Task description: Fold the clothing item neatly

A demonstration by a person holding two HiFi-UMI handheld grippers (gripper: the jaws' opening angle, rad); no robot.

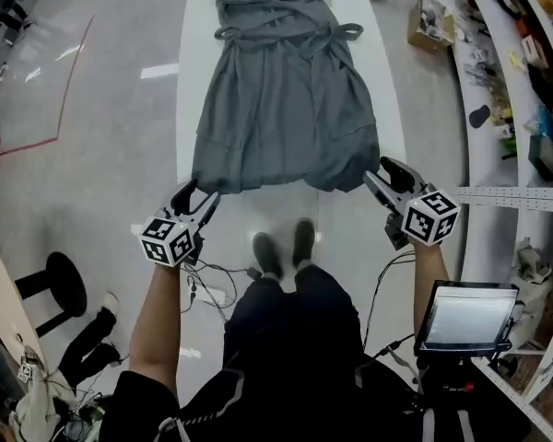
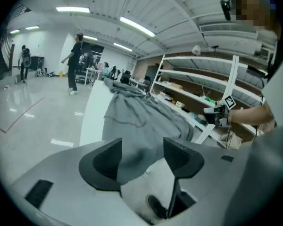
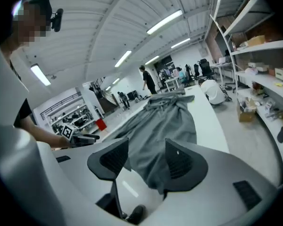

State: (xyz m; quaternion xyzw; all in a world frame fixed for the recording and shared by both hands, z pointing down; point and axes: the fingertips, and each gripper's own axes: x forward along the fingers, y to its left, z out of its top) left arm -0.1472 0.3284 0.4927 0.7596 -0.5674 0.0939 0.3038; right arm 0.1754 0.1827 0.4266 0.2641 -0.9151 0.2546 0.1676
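Grey dress (image 1: 286, 99) flat on worktop (image 1: 373, 72); left hand-held gripper (image 1: 201, 194) and right hand-held gripper (image 1: 378, 170), jaws spread, at near hem corners, likely to fold it.

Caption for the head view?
Left gripper and right gripper, open, at the hem of a grey garment on a white table.

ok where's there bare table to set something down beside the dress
Bare table runs in a strip along the dress's right side, below the belt, and another strip along its left. The near end is crowded: the hem spans nearly the full width and hangs over the edge, with the left gripper and right gripper at its corners.
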